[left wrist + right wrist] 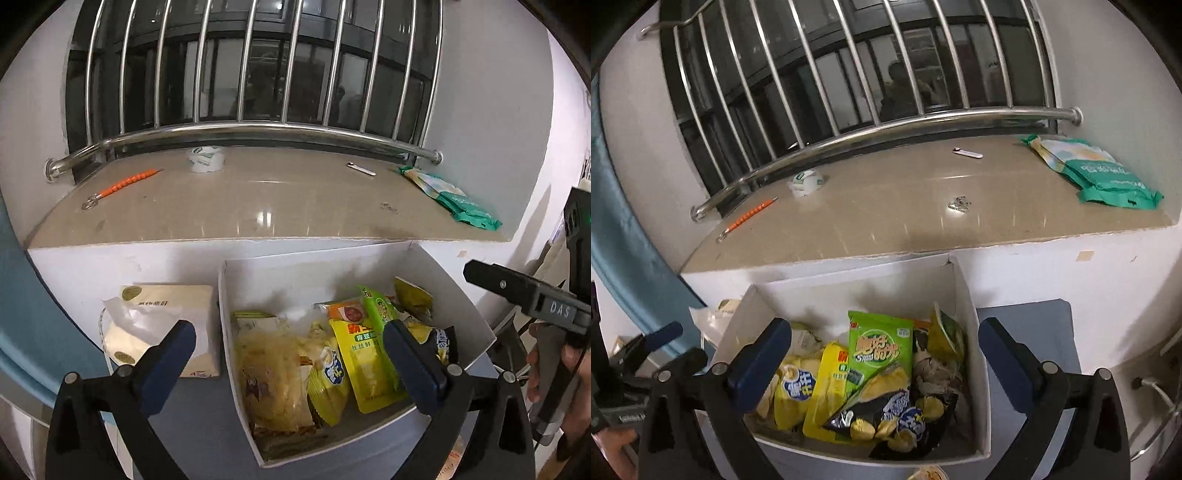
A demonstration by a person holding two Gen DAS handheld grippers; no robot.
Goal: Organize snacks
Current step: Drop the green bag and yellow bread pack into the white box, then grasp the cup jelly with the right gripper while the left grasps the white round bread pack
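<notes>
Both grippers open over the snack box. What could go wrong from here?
1. The box is crowded: snack bags overlap, so a grasp on the green bag may snag the black bag beneath it.
2. The left gripper and right gripper both hover over the same box and might collide.
3. The green bag stands propped on others; pulling a neighbour could topple it.

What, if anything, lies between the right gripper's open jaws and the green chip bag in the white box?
Nothing visible does. The right gripper hovers open above the white box, which has no lid, and the green chip bag lies on top of the other snack packets. No packet covers its face; the left gripper is off to the side.
</notes>
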